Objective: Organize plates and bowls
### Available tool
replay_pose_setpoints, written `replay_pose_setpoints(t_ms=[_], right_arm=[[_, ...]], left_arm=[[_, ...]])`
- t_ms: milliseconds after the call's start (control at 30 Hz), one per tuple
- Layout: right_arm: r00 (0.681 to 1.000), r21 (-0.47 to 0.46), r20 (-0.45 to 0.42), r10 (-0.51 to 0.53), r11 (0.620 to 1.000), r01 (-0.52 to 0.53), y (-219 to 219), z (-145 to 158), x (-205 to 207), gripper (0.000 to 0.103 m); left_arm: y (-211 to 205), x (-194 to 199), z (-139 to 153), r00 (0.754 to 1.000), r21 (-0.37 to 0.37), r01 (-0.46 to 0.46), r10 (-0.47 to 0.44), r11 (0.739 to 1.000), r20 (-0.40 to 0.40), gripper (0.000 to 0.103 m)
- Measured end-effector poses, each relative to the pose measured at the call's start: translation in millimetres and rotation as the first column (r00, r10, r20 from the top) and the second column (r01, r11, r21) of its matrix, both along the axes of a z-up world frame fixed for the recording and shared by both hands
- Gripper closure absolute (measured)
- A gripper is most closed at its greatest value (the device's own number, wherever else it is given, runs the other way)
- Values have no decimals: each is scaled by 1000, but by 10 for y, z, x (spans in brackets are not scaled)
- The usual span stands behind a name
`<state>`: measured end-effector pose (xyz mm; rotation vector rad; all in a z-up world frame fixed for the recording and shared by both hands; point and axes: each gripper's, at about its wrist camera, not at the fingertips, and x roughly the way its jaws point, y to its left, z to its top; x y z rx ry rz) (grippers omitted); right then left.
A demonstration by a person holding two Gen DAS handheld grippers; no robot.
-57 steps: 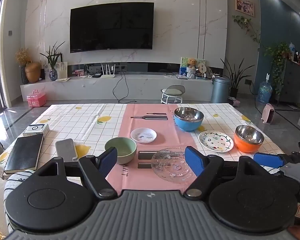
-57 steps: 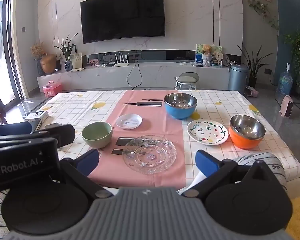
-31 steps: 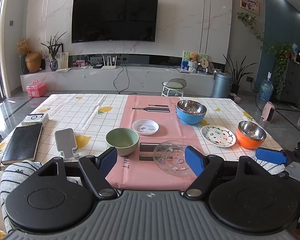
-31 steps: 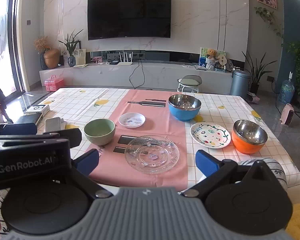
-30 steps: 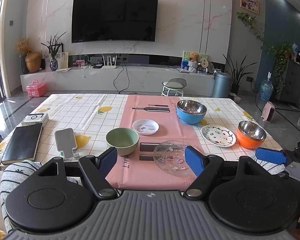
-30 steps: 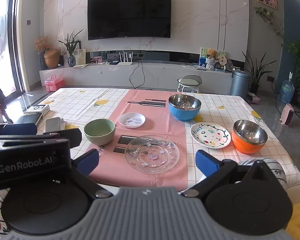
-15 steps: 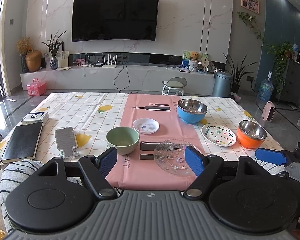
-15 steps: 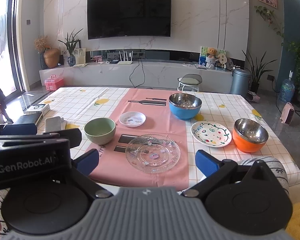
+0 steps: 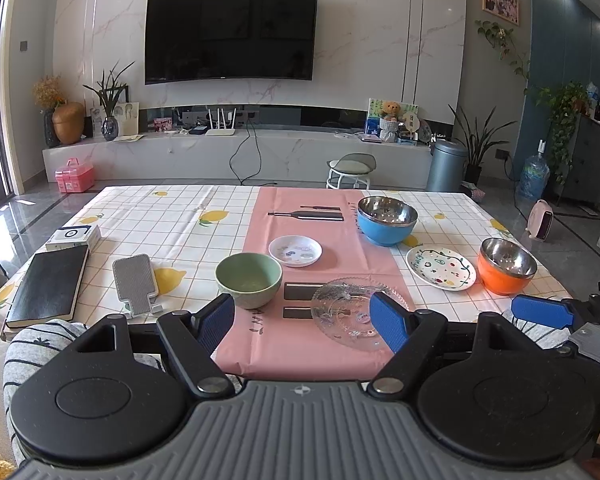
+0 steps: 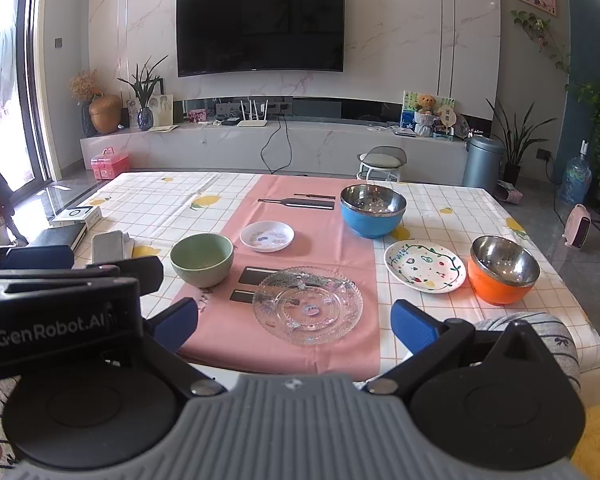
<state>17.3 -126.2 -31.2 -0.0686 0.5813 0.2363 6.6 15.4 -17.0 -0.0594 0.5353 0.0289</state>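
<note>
Both views have lifted slightly, both claws gaping empty short of the surface [image 9: 180,236]; only the right wrist shows the scalloped glass plate [image 10: 308,306] whole, beside the smooth green bowl [image 10: 202,258].

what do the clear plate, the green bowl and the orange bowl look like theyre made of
Clear plate: looks like pressed glass, or possibly clear plastic; see-through, with a beaded, patterned rim.
Green bowl: likely glazed ceramic; opaque, thick wall, soft sheen.
Orange bowl: shiny metal inside, probably stainless steel, mirror-like reflections; the smooth orange outer shell could be plastic or a coating.
</note>
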Motion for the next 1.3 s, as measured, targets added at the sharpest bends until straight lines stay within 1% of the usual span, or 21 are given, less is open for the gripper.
replay_pose_setpoints(t_ms=[567,733,900,967,1033,1100,1300], right_arm=[[1000,-2,-10,7,1000,-7,22,-37,16,3],[1000,0,-18,12,1000,-12,28,-64,27,3],[999,7,-47,23,1000,-23,71,-146,86,3],[998,-2,-51,32,999,-32,100,-173,97,3],[998,-19,-52,39,999,-40,127,-198,112,3],[996,-16,-67,59,998,-60,130,-229,140,3],[993,-28,-103,60,998,-64,104,-335,327,3]], left_arm=[[9,-1,-9,1000,4,-2,2,1000,-4,12],[53,-9,-51,1000,-1,-1,1,1000,-13,12],[30,50,-121,1000,26,6,-6,1000,-30,12],[37,70,-148,999,21,2,-1,1000,-47,13],[48,66,-167,999,22,17,-16,1000,-46,13],[58,84,-173,998,28,25,-23,999,-56,12],[159,239,-159,997,4,16,-16,1000,-80,12]])
